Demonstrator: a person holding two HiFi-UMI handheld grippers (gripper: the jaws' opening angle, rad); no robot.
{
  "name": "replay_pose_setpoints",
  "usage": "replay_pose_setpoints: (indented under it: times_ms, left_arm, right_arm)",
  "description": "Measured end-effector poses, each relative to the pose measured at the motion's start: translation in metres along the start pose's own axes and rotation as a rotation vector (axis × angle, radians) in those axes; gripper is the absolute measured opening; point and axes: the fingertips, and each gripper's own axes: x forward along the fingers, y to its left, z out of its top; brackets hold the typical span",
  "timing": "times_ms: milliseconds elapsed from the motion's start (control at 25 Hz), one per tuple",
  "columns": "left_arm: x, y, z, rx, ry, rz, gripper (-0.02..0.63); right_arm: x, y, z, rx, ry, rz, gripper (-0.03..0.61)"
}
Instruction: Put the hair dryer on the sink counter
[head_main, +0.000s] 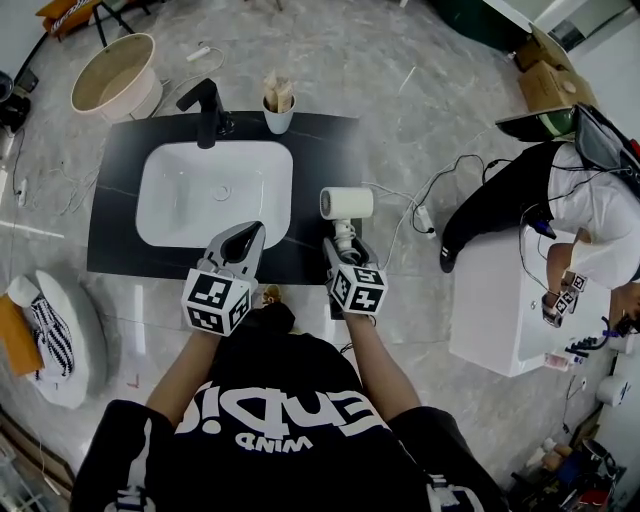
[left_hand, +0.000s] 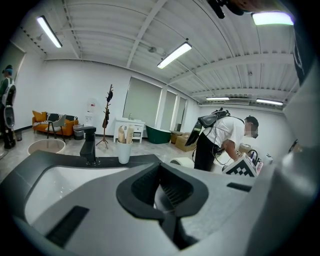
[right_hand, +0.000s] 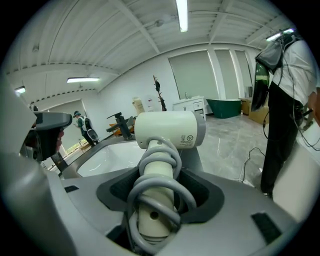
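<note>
The white hair dryer (head_main: 346, 204) hangs over the right part of the black sink counter (head_main: 112, 232), barrel level and its cord coiled round the handle. My right gripper (head_main: 345, 248) is shut on that wrapped handle. The right gripper view shows the hair dryer (right_hand: 169, 131) upright between the jaws of the right gripper (right_hand: 155, 200). My left gripper (head_main: 246, 240) hovers at the counter's front edge beside the white basin (head_main: 215, 190), shut and empty. In the left gripper view the left gripper (left_hand: 167, 220) shows its jaws meeting with nothing between them.
A black faucet (head_main: 207, 108) and a white cup (head_main: 279, 108) holding items stand at the back of the counter. A beige tub (head_main: 115, 75) sits on the floor behind. At the right a person (head_main: 590, 200) bends over a white cabinet (head_main: 500, 300); cables (head_main: 430, 195) lie on the floor.
</note>
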Motion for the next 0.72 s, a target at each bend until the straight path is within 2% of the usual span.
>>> replay_pose_setpoints:
  times_ms: [720]
  left_arm:
    - [0.027, 0.01, -0.005, -0.023, 0.03, -0.014, 0.009]
  right_arm:
    - [0.042, -0.009, -0.023, -0.033, 0.17, -0.052, 0.264]
